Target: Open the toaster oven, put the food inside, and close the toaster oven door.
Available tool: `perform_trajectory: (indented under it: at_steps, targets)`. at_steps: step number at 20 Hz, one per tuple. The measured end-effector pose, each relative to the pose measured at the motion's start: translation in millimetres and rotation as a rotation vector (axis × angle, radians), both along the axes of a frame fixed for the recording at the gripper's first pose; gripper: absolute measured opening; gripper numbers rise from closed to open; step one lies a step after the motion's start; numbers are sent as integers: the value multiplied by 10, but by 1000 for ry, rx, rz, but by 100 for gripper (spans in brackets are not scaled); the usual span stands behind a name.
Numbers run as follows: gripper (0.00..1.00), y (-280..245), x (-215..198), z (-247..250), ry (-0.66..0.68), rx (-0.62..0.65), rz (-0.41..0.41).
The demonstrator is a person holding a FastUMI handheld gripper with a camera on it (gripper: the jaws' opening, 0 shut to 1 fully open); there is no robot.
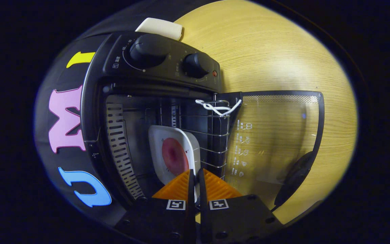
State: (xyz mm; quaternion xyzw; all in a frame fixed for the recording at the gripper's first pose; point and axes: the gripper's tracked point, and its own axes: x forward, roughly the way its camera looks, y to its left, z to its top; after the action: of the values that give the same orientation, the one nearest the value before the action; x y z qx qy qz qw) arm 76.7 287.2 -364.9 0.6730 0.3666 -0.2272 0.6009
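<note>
On the pale wooden table [276, 57] we see the black toaster oven [113, 84], rolled sideways in the gripper view, with its glass door [279, 135] swung fully open and lying out flat over the tabletop, the dark handle [295, 181] at the door's far edge. We see two round knobs on the control panel: a larger one [149, 51] and a smaller one [196, 64], with a small red lamp [214, 73] just beside the smaller. Inside the cavity a white dish [190, 145] sits against the wire rack [215, 135], and on it lies the food [174, 156], a round reddish piece near the middle of the dish. A white cord [217, 107] is looped through the rack's front bar near the door hinge. A slotted vent panel [122, 152] lines one inner wall of the oven. Beyond the oven's panel a cream-coloured block [161, 27] rests on the table near its far edge. Our gripper [194, 176] sits at the oven's mouth, its two fingers drawn nearly together with a thin slit between them; the near edge of the dish lies right at the tips, and we cannot tell whether the fingers pinch that rim or merely sit in front of it.
</note>
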Motion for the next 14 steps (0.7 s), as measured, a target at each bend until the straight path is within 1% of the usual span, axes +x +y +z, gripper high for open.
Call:
perform_trajectory:
  at_steps: [2,3,4,7,8,9,14]
  targets:
    - [17,45,-42,46,-9,18,25]
    - [27,89,-59,97,-22,32,47]
    - [35,129,-138,120,-17,36,91]
    - [84,141,-300,232,-49,15,178]
    - [93,132,-371,257,-52,-5,209]
    - [97,119,-420,283,-59,-26,238]
    - [99,128,-652,602,-162,-119,443]
